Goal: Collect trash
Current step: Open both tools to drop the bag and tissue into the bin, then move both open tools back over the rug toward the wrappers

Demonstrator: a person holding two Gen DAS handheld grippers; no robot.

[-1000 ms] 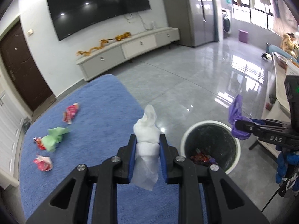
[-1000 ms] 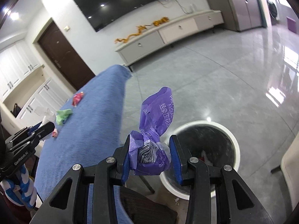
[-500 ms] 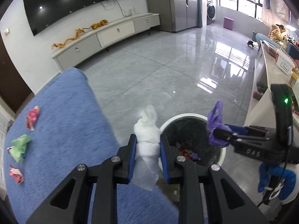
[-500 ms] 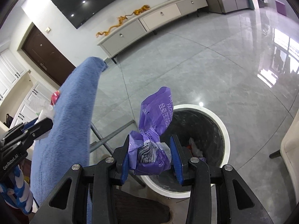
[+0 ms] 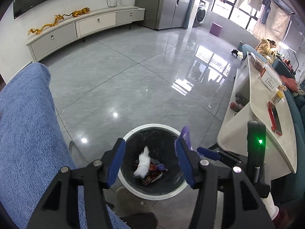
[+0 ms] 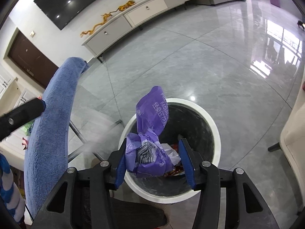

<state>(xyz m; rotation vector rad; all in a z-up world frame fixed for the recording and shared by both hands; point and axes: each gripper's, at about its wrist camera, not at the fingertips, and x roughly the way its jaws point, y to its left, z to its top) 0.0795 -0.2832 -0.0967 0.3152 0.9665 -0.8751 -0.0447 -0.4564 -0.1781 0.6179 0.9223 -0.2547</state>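
My left gripper (image 5: 150, 147) hangs over the white-rimmed black bin (image 5: 152, 126), its jaws opening with nothing between them. A white tissue wad (image 5: 143, 164) lies on the wrappers inside the bin. My right gripper (image 6: 152, 143) is also above the bin (image 6: 210, 120), jaws opening. A crumpled purple wrapper (image 6: 150, 118) is still between them, leaning on the left pad, with a gap at the right pad. In the left wrist view the right gripper (image 5: 207, 152) shows beside the bin with the purple wrapper (image 5: 184, 133).
A blue towel-covered table (image 5: 24, 133) stands left of the bin, with green (image 6: 28, 127) and red (image 6: 24, 141) scraps on it. Metal table legs (image 6: 76, 129) run near the bin. A white counter (image 5: 253, 99) and a pale chair (image 6: 293, 126) stand to the right.
Both grippers moved from the table edge to over the bin and tipped down. The left jaws opened and the tissue fell into the bin. The right jaws widened around the purple wrapper.
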